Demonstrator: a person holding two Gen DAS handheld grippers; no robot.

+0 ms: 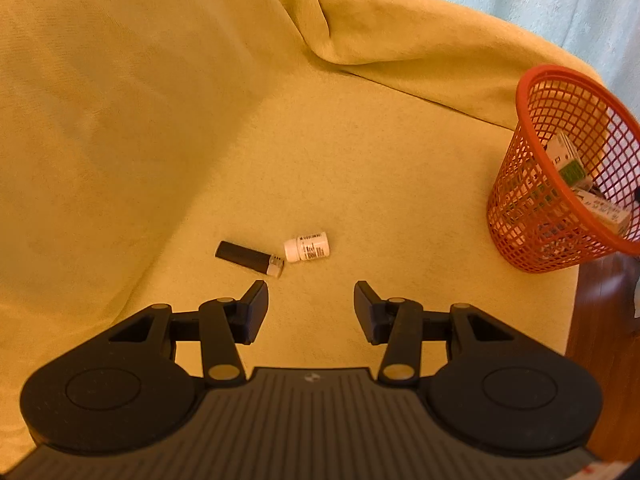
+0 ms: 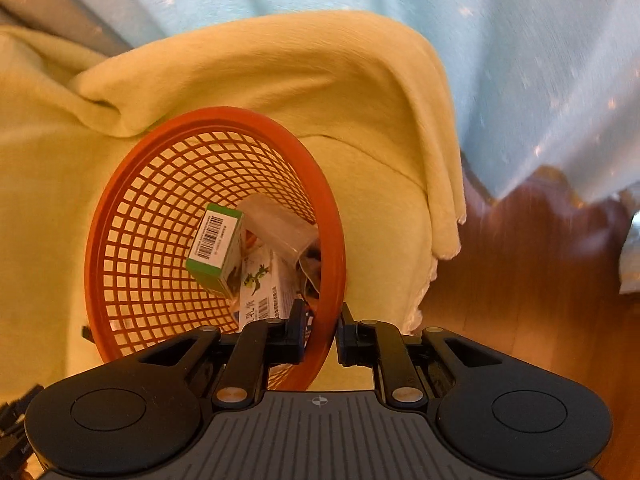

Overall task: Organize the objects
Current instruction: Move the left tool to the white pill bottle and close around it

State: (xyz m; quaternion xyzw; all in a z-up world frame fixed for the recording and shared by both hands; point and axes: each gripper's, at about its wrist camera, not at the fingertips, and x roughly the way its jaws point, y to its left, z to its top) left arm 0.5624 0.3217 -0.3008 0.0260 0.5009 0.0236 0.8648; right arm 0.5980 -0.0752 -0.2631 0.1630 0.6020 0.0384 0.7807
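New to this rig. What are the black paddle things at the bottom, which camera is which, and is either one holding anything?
No robot arm here: a person carries a two-finger hand-held gripper in each hand, each with a fisheye camera looking along its fingers. The left view shows the left hand-held gripper open and empty above a yellow-green blanket, where a small white pill bottle and a black lighter-shaped stick lie side by side. The right view shows the right hand-held gripper clamped on the rim of a tilted orange mesh plastic basket that contains a green-and-white carton and other packets.
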